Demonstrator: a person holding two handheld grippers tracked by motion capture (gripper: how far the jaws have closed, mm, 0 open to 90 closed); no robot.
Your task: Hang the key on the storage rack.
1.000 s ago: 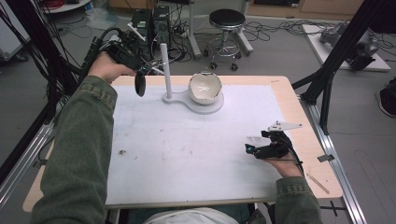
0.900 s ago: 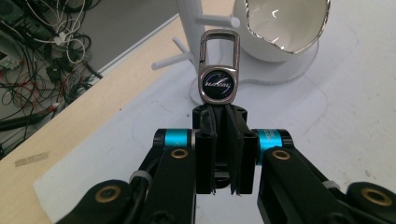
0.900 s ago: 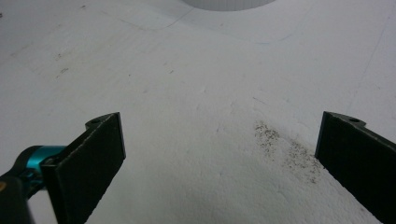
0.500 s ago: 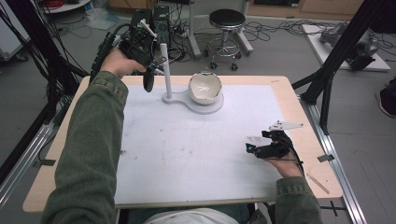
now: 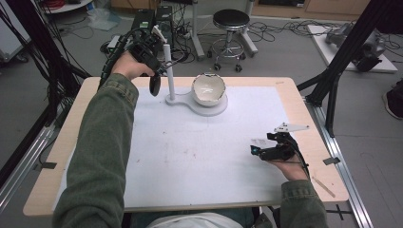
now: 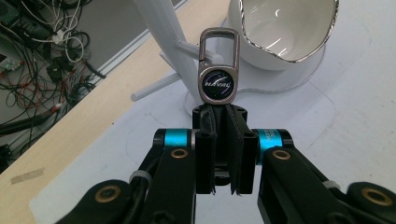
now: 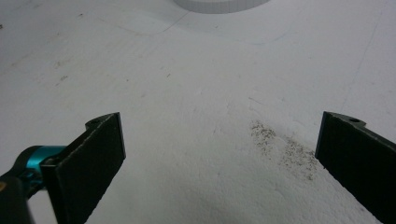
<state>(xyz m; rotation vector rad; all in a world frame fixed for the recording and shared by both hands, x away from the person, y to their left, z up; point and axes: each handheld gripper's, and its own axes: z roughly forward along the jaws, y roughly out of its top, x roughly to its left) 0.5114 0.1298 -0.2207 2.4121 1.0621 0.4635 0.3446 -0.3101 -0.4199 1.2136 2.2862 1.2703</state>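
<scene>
One metal keyring (image 6: 218, 70), dark logo disc

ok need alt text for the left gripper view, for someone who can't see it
The left gripper, jaws shut, holds a metal carabiner keychain up by a peg of a white stand; whether the loop touches the peg is unclear. A white bowl with a chipped-looking rim sits on the stand's base, on a white mat.
</scene>
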